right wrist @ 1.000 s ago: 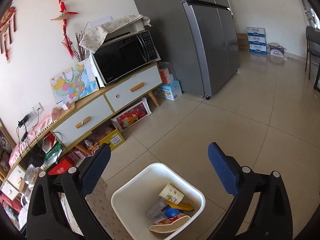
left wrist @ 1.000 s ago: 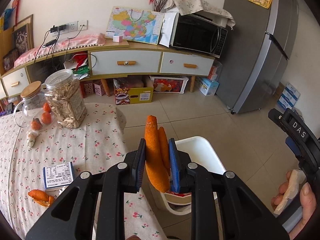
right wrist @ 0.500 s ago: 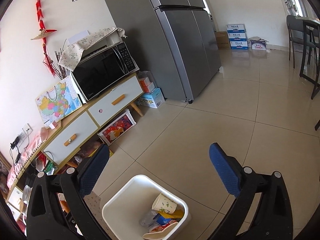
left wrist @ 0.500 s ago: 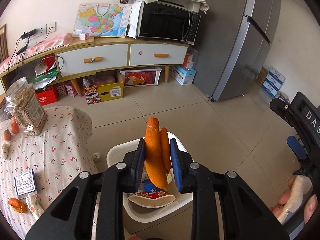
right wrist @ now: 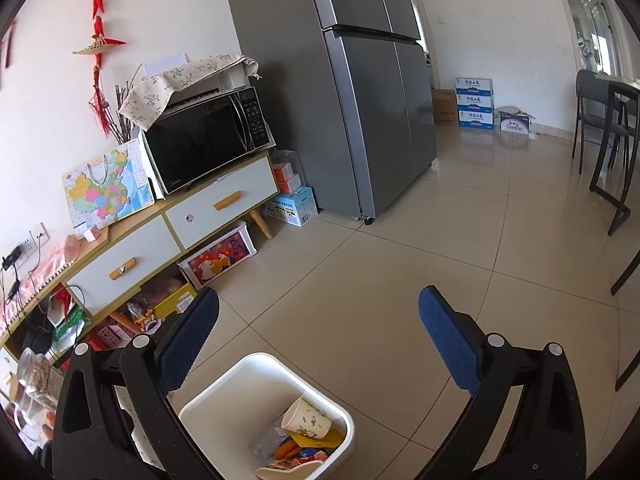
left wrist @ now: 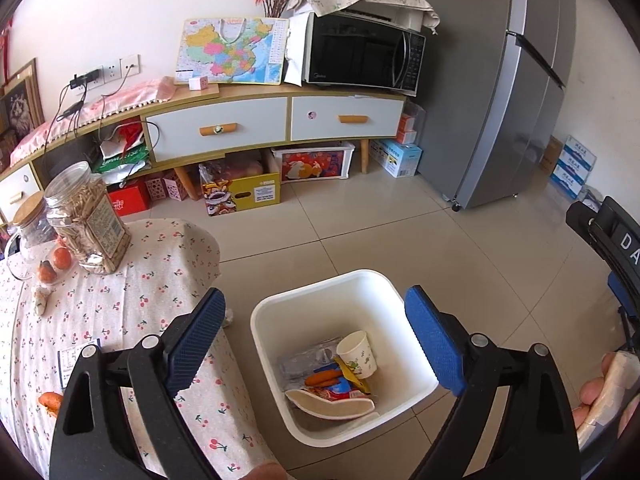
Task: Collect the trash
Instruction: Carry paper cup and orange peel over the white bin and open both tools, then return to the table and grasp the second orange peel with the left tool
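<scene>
A white trash bin stands on the floor beside the table; it also shows in the right wrist view. Inside lie an orange peel, a paper cup, wrappers and a paper plate. My left gripper is open and empty above the bin. My right gripper is open and empty, higher up over the bin's far side. More orange peel lies on the table at the left.
The table with a cherry-print cloth holds a nut jar, a glass jar with oranges and a small card. A sideboard with a microwave and a fridge stand behind. Chairs stand far right.
My left gripper has opened and the orange peel it held has dropped into the bin. The right gripper has stayed open and tilted up slightly.
</scene>
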